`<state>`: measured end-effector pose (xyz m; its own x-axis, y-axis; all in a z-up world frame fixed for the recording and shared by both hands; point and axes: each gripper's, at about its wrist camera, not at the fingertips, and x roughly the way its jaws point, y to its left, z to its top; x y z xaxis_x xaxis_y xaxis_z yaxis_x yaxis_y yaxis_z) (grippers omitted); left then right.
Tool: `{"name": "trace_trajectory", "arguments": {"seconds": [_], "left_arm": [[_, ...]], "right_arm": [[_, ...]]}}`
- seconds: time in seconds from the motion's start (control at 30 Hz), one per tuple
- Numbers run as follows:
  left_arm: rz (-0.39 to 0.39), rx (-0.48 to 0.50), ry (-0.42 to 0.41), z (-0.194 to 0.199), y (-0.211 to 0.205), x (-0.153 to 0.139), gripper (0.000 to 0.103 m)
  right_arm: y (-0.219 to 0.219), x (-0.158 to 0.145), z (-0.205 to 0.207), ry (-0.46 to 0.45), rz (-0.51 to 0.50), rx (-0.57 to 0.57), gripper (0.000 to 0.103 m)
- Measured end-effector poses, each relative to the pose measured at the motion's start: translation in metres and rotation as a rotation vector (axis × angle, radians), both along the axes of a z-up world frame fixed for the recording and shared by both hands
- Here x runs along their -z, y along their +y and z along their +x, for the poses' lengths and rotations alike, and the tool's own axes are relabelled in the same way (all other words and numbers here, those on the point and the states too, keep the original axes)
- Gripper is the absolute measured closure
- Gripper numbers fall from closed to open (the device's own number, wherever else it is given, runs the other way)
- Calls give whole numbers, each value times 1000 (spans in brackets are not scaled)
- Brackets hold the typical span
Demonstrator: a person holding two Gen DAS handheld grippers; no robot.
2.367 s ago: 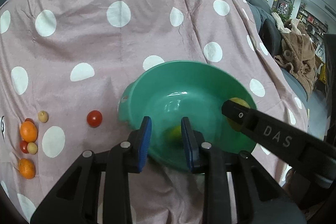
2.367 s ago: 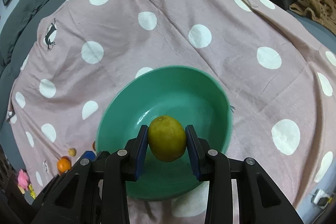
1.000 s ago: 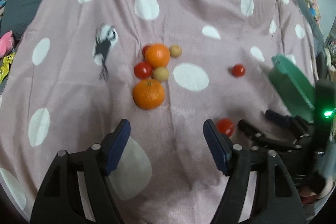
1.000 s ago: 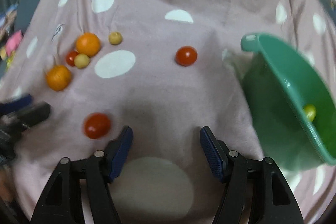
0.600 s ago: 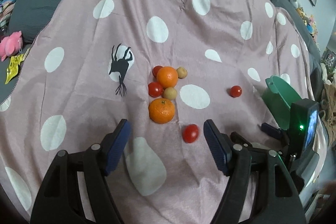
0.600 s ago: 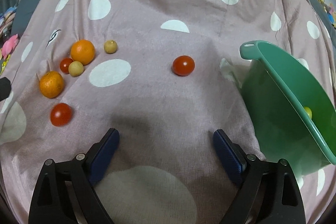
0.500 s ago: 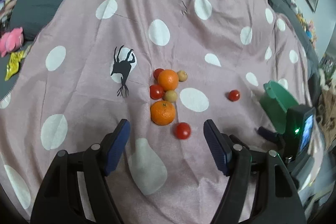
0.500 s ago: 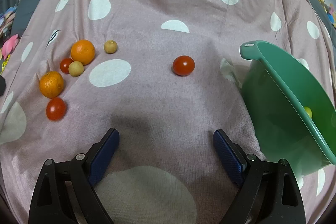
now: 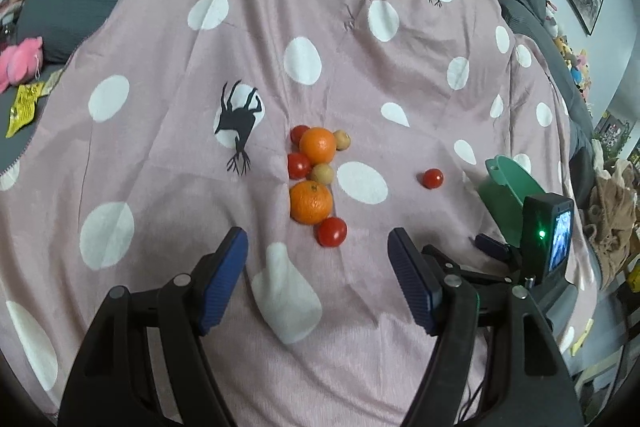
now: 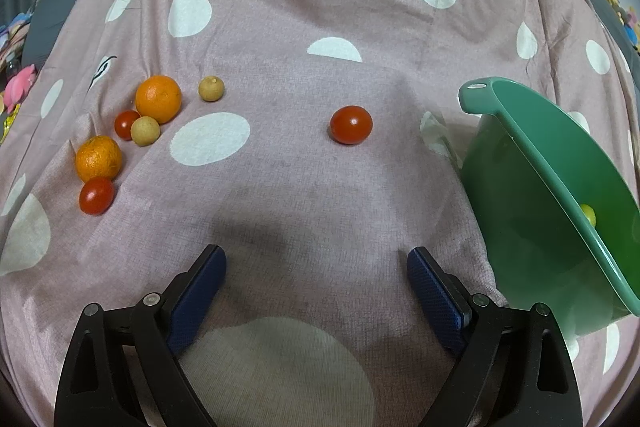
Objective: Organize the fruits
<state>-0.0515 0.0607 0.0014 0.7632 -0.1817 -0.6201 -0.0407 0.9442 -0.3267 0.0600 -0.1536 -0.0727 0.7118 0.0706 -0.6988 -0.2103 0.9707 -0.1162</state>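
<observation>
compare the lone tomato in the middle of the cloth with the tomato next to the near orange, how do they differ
The lone tomato lies by itself on bare pink cloth, nearer the green bowl; the other tomato lies right against an orange at the near end of the fruit cluster. The lone tomato looks rounder, the other slightly elongated. Both are red, glossy, and untouched by either open gripper.

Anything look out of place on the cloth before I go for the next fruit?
One red tomato sits alone, apart from the cluster beside the oranges. The green bowl looks tilted, though that may be the fisheye lens.
</observation>
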Motion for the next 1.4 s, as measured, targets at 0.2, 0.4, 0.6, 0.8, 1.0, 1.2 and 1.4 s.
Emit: {"name": "trace_trajectory", "arguments": {"seconds": [0.2,0.4,0.6,0.8,1.0,1.2,1.4], "left_arm": [[-5,-7,-17,-4,0,0,30],[10,8,20,1,-4,7,30],[-8,1,31,5,1,8,30],[-44,-17,105,18,-4,21,30],[77,-11,138,27,-35,31,29],[113,-23,123,36,-37,31,28],[59,4,93,39,-30,22,28]], "right_arm": [[1,0,1,2,1,1,11],[0,0,2,2,1,0,11],[1,0,1,1,1,-1,11],[1,0,1,1,1,-2,11],[0,0,1,1,1,-2,11],[0,0,1,1,1,-2,11],[0,0,1,1,1,-2,11]]}}
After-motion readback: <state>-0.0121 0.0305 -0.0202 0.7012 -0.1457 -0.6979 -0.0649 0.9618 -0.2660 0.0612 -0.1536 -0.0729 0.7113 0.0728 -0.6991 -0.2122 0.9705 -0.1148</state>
